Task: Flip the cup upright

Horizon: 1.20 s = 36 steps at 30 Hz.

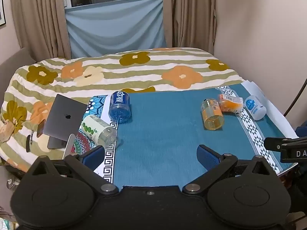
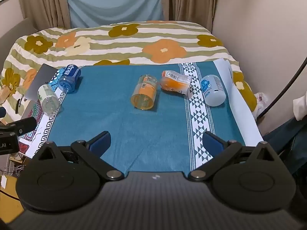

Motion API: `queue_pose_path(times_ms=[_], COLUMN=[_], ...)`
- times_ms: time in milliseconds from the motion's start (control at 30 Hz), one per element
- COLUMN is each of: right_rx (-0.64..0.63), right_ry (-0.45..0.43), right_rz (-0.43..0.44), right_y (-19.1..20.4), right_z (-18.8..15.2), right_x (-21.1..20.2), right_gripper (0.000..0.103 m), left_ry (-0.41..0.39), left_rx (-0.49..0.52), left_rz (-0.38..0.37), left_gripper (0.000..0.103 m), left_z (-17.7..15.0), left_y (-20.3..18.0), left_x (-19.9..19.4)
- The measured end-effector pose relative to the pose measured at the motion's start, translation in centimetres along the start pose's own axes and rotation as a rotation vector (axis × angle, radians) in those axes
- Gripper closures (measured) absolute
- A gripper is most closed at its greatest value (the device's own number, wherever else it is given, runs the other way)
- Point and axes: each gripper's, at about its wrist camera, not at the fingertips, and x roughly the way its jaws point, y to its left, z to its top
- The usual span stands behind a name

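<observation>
Four cups point(image 2: 143, 94) on their sides, well beyond open jaws

Teal cloth point(image 2: 119, 115); orange cup point(image 2: 144, 94); blue cup point(image 2: 69, 78); floral striped blanket point(image 2: 122, 44).

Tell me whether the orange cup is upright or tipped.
Tipped. The orange cup lies on its side on the blue cloth, one round end facing the camera.
</observation>
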Motion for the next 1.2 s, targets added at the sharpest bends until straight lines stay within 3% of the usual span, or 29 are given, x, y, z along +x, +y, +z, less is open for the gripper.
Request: queue_pose_path(times_ms=[1200], right_rx=[0.005], right_ry=[0.004], right_rz=[-0.003], right_y=[-0.2], right_z=[-0.56], right_x=[-0.55], right_gripper=[0.0], left_ry=[-0.02], left_rx=[-0.01], left_rz=[-0.009], left_gripper=[0.0], left_z=[-0.35], left_y=[-0.05], left_x=[-0.98])
